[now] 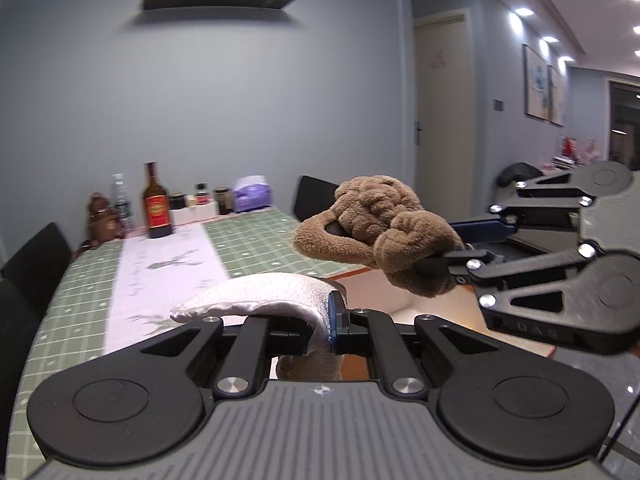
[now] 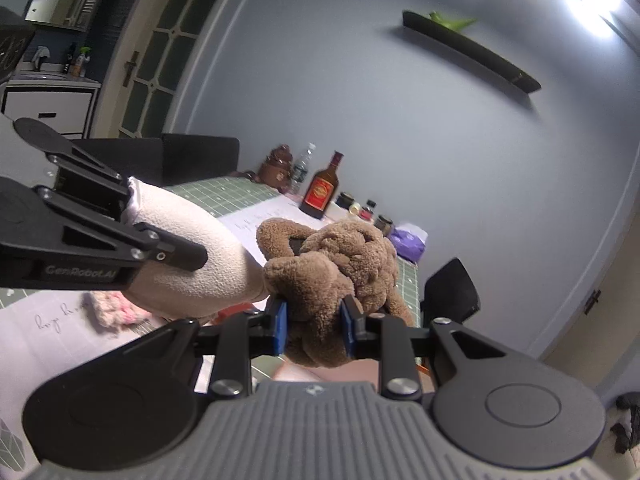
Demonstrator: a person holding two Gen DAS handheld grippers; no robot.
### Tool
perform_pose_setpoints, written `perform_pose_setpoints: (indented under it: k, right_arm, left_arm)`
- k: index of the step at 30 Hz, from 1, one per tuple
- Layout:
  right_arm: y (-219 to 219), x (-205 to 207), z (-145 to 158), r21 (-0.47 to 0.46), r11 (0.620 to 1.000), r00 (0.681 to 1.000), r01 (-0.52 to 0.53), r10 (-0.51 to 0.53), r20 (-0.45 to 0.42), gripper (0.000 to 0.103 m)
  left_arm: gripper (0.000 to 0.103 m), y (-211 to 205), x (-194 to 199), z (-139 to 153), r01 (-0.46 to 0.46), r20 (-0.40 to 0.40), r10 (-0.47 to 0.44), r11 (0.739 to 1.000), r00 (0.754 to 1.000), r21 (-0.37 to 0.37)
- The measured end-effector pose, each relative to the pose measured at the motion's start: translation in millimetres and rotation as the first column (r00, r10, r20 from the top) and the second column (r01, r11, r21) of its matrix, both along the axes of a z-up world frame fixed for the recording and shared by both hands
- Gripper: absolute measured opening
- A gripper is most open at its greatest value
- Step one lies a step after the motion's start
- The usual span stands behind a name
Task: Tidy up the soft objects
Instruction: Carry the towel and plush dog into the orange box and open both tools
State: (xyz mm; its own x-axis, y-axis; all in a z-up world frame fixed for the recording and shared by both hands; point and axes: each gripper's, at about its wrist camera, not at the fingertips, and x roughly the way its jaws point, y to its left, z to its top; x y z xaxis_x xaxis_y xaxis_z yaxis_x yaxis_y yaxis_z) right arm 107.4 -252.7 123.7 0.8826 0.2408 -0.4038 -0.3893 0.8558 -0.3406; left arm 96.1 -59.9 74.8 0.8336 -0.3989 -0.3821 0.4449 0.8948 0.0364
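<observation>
Right claw (image 2: 314,326) is clamped on a brown plush toy (image 2: 340,268), blue pads (image 2: 280,326) pressing into its lower bulge from both sides; the toy is held up in the air above the counter (image 2: 200,196), its wrinkled head and a floppy ear sticking up past the fingertips. In the left wrist view the same brown plush toy (image 1: 376,224) shows at right, carried by the right claw (image 1: 440,258) coming in from the right edge. Left claw (image 1: 320,324) is closed narrow on a white fuzzy soft item (image 1: 260,296), cloth or sock-like, can't tell exactly; the fabric drapes over the left finger and is pinched against the blue pad (image 1: 335,320). From the right wrist view the white fuzzy soft item (image 2: 188,256) bulges out between the left claw's black fingers (image 2: 168,252), its tip touching or just beside the plush. Both items are held off the counter, close together. A pink-white knit piece (image 2: 110,312) lies on the counter below the left claw. Counter has a green checked cloth (image 1: 256,236) with a pale runner (image 1: 160,272). At the far end by the wall: a brown bottle with red label (image 1: 157,208), a clear water bottle (image 1: 121,200), a small brown figurine (image 1: 100,216), small jars (image 1: 200,196), a purple tissue pack (image 1: 252,192). Black chairs (image 1: 36,256) along the sides.
</observation>
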Motion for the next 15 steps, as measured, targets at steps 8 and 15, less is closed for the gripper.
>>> perform_pose_setpoints:
  k: [8, 15]
  right_arm:
    - [-50.6, 35.0, -6.6, -0.063, 0.994, 0.988, 0.084, -0.092, -0.124, 0.025]
    - [-80.9, 63.7, -40.2, -0.109, 0.986, 0.962, 0.125, -0.147, -0.23, 0.026]
  left_arm:
    - [0.011, -55.8, 37.2, -7.4, 0.133, -0.028, -0.132, 0.99, 0.991, 0.047]
    - [0.011, -102.1, 66.2, -39.6, 0.184, -0.099, -0.171, 0.972, 0.98, 0.144]
